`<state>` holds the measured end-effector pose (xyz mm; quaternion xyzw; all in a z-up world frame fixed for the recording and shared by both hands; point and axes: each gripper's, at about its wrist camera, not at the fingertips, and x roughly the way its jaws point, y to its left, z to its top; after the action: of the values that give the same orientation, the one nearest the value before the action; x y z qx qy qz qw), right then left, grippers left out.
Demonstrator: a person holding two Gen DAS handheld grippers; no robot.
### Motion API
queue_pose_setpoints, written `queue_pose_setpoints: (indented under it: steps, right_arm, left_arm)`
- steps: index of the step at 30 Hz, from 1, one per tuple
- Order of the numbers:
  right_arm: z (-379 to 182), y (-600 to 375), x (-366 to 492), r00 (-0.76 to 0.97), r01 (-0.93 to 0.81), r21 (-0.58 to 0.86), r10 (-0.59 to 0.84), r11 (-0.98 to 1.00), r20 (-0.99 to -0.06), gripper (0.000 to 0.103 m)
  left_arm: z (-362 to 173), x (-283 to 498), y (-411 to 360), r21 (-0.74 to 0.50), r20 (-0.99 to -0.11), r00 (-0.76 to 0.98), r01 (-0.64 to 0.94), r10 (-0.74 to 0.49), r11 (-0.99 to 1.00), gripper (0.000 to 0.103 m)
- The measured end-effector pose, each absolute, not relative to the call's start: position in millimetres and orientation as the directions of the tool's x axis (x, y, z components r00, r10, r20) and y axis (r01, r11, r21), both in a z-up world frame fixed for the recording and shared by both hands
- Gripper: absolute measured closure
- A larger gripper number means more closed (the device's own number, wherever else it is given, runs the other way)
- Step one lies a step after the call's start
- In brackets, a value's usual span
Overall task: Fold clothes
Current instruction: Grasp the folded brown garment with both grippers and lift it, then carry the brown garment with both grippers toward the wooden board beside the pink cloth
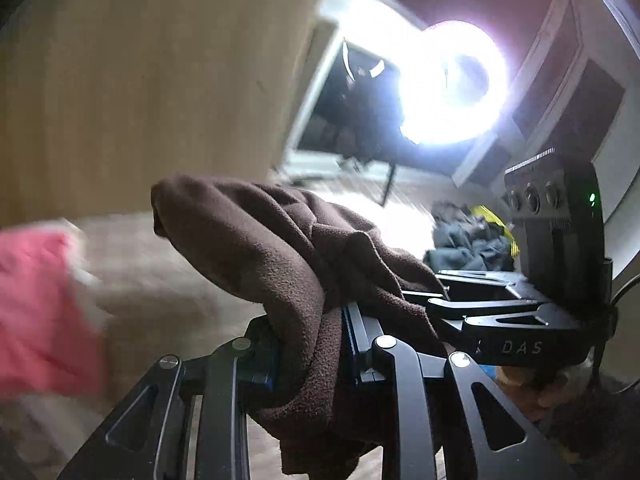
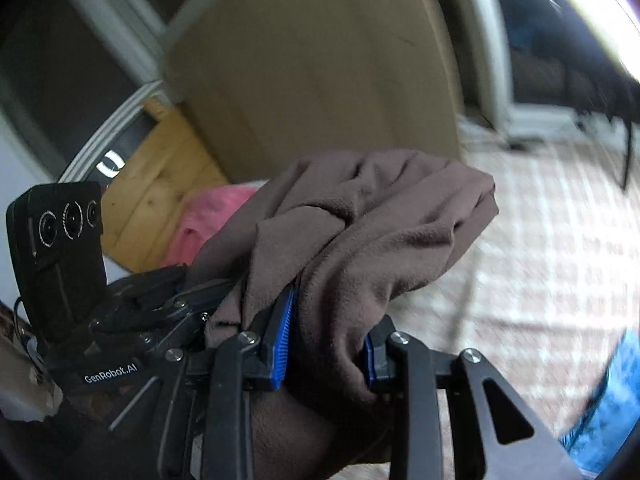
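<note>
A brown fleece garment [image 1: 280, 248] is bunched up and held in the air between both grippers. My left gripper [image 1: 308, 344] is shut on the brown garment, which drapes over and between its blue-padded fingers. The right gripper's body [image 1: 520, 320] shows just to its right, close by. In the right wrist view the brown garment [image 2: 360, 232] bulges out over my right gripper [image 2: 324, 344], which is shut on it. The left gripper's body [image 2: 120, 320] sits close on the left there.
A pink cloth [image 1: 36, 312] lies at the left, also in the right wrist view [image 2: 208, 216]. A dark heap of clothes [image 1: 468, 240] lies on the light patterned surface [image 2: 540, 264]. A tan panel [image 1: 140, 80] and a bright ring lamp [image 1: 452, 84] stand behind.
</note>
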<state>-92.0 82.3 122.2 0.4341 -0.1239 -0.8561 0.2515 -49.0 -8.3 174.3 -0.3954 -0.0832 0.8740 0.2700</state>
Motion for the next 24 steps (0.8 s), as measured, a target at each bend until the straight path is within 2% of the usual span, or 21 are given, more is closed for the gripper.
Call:
queue_pose_setpoints:
  steps: [5,11,13,15,17,18,20,21,24]
  right_arm:
    - [169,7,-87,-0.557,0.424,0.379,-0.567,-0.822,-0.607,0.074]
    - [182,-109,-108,-0.562,0.473,0.386,-0.609,-0.792,-0.56,0.074]
    - [174,-143,-117,-0.567,0.475,0.375,-0.603,-0.796,-0.561,0.075]
    - [140,-186,-130,-0.555,0.473,0.316,-0.556,-0.823,-0.618,0.075]
    - [89,-200,-142,-0.43,0.414,0.315,-0.488,-0.854,-0.759,0.073]
    - [64,-201,-145,-0.356,0.373,0.329,-0.461,-0.867,-0.813,0.073]
    - [48,-173,-138,-0.343,0.297,0.441,-0.525,-0.847,-0.779,0.072]
    - [52,-162,-134,-0.367,0.273,0.45,-0.525,-0.85,-0.768,0.071]
    - [85,-159,-127,-0.46,0.31,0.364,-0.474,-0.878,-0.751,0.07]
  left_arm:
    - [214,-38,-95,-0.29,-0.589,-0.653,-0.378,0.475,-0.879,0.08]
    - [221,-39,-201,-0.182,-0.622,-0.696,-0.319,0.36,-0.93,0.08]
    - [211,-43,-232,-0.134,-0.634,-0.707,-0.297,0.312,-0.945,0.076]
    - [170,-57,-263,-0.036,-0.719,-0.672,-0.22,0.178,-0.975,0.067]
    - [115,-63,-297,0.049,-0.855,-0.518,-0.062,-0.01,-0.997,0.068]
    - [90,-66,-313,0.097,-0.898,-0.431,0.006,-0.09,-0.995,0.072]
    - [89,-51,-328,0.056,-0.888,-0.455,0.038,-0.067,-0.998,0.074]
    - [90,-45,-335,0.035,-0.88,-0.471,0.052,-0.055,-0.998,0.074]
    - [124,-37,-336,-0.029,-0.804,-0.594,0.028,0.006,-0.999,0.067]
